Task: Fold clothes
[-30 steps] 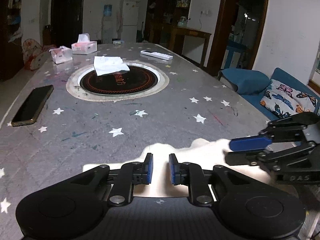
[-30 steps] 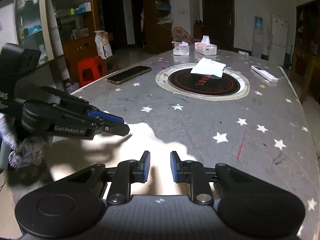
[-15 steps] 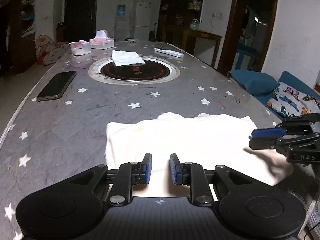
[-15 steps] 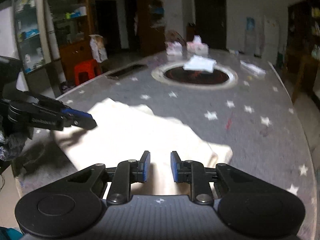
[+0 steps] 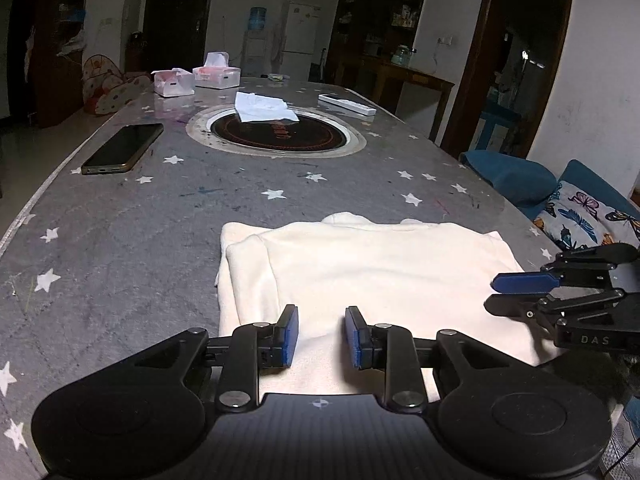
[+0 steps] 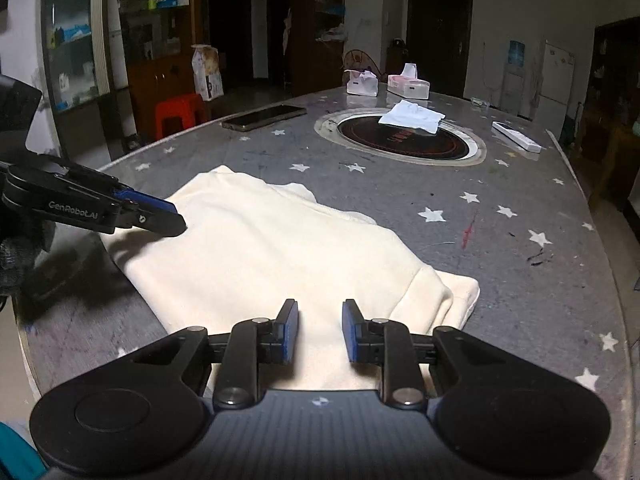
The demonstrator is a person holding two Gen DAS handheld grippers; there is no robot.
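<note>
A cream garment [image 5: 360,272] lies folded flat on the grey star-patterned table [image 5: 160,240], near its front edge. My left gripper [image 5: 322,320] hovers over the garment's near hem, its jaws opening, with nothing pinched between the blue pads. In the right wrist view the same garment [image 6: 280,248] spreads out ahead, and my right gripper [image 6: 320,316] stands open a little over its near edge, with nothing between its pads. Each gripper shows in the other's view: the right gripper [image 5: 516,292] at the garment's right side, the left gripper [image 6: 160,216] at its left side.
Farther up the table are a dark phone [image 5: 124,148], a round hob [image 5: 276,134] with a white cloth [image 5: 264,106] on it, two tissue boxes [image 5: 216,76] and a white remote [image 5: 346,104]. A blue sofa with a butterfly cushion [image 5: 580,216] stands to the right of the table.
Both grippers have drawn back toward the table's near edge, so the whole folded garment now lies in view ahead. The left jaws have widened.
</note>
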